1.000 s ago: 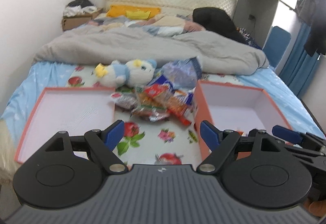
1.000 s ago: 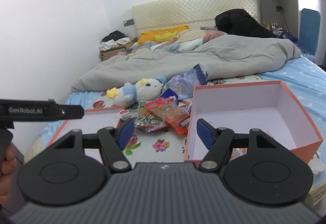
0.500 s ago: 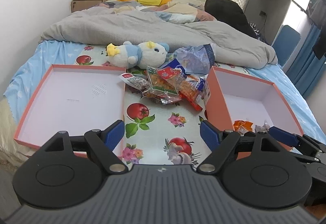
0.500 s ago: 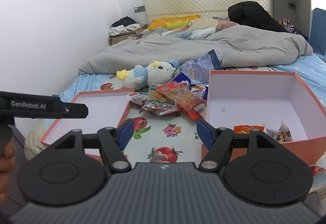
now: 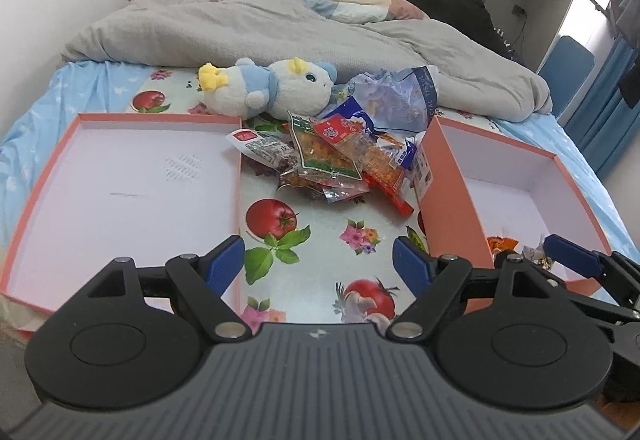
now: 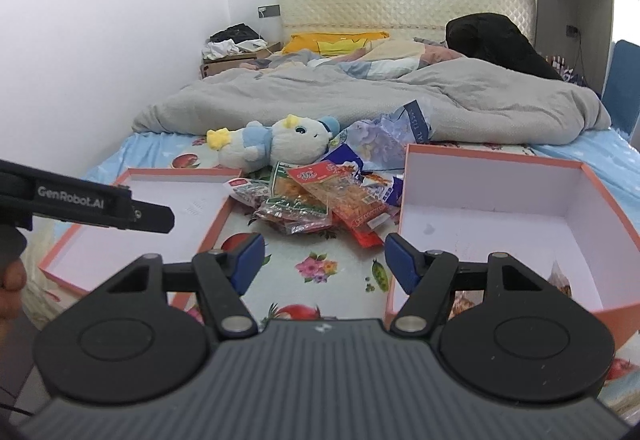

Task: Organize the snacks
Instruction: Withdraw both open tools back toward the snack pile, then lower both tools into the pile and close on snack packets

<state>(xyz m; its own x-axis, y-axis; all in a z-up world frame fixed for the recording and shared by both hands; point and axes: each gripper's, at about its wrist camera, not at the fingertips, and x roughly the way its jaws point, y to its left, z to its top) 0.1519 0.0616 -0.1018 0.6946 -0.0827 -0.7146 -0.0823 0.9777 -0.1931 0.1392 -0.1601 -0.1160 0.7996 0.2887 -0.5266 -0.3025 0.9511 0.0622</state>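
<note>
Bedroom scene, white walls and a quilted headboard (image 6: 404,4) at the far end, with a rumpled grey duvet (image 5: 280,32) across the upper bed and a fruit-and-flower printed cloth (image 5: 320,228) spread over the near end. On that cloth sits the pile of snack packets (image 5: 336,160), a jumble of red, green and orange wrappers, right between 2 orange boxes. On the left lies the shallow orange lid (image 5: 44,176), white inside and bare; on the right stands the deeper orange box (image 5: 448,192), and it holds a couple of small packets (image 5: 504,242) in its near corner (partly hidden behind a finger, so the count is unclear). Just behind the pile lies a blue-and-white plush toy (image 5: 272,88) on its side, and next to it a crumpled pale blue bag (image 5: 396,96), touching the back of the heap. Left gripper (image 5: 318,264) hangs over the cloth short of the pile, its jaws spread wide with nothing between them but the printed tomato and flowers. Right gripper (image 6: 324,260) sits over the cloth beside the deep box's near left corner, and its jaws are closing at this moment, with only the cloth showing between its blue pads (image 6: 250,254). At the left edge of the right wrist view, the left gripper's black body and part of a hand (image 6: 10,292) show.
</note>
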